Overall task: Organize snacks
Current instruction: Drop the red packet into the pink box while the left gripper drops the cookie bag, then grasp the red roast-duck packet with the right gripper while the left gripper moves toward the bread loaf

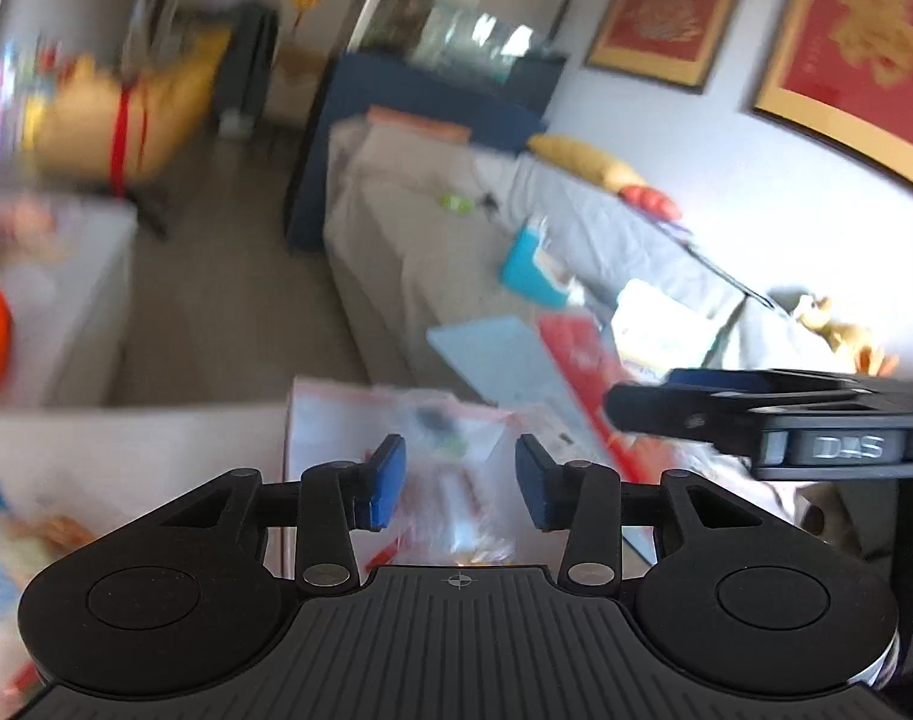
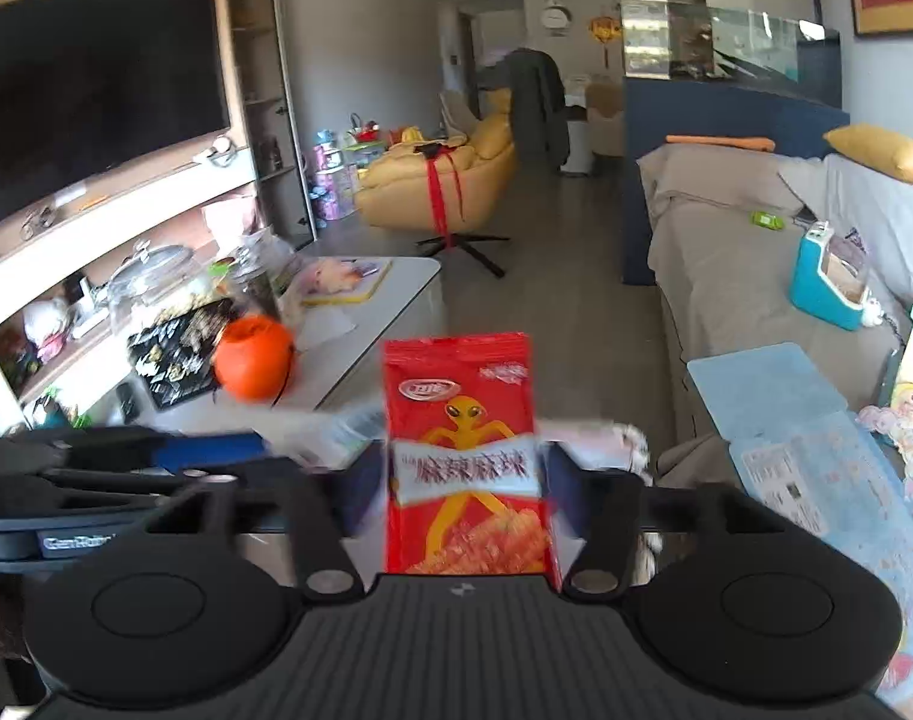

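Observation:
My right gripper is shut on a red snack packet with a yellow figure and holds it upright in the air; its body also shows at the right of the left wrist view. My left gripper is open, its blue pads apart, with a blurred clear plastic snack bag below and between them; whether it touches the bag I cannot tell. The left gripper's side shows at the left of the right wrist view.
A white table holds an orange ball, a black tray and glass jars. A grey-covered sofa carries a teal box and a light blue mat. A yellow armchair stands behind.

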### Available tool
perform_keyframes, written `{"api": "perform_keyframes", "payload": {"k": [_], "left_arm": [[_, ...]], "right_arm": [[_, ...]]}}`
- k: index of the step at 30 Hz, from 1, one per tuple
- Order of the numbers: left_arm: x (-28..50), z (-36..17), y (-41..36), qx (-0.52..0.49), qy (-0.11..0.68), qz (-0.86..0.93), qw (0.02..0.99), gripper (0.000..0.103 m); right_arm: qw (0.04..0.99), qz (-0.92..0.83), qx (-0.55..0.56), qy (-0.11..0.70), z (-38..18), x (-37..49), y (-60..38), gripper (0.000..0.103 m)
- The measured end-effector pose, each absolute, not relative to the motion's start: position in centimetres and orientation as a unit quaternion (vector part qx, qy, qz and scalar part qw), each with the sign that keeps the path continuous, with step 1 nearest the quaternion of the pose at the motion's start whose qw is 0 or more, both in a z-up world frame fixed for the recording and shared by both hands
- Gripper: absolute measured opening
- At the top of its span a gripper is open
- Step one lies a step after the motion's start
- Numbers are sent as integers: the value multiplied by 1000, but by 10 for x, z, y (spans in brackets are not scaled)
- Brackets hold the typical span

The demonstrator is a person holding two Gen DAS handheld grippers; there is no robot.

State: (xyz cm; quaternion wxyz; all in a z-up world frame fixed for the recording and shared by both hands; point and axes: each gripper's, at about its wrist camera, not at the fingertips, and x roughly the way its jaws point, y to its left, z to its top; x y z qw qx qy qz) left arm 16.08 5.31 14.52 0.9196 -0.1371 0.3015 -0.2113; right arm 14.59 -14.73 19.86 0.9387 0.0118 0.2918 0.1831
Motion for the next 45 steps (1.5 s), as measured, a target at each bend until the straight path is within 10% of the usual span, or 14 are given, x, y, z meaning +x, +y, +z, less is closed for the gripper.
{"api": "perform_keyframes", "payload": {"k": [32,45], "left_arm": [[7,50,242,-252,376,17,892,45],[-3,63,213,-187,334,45,923,45]], "right_arm": [[827,320,-49,459,53,157,74,82],[816,338,-90,461,42,88,15,31]]}}
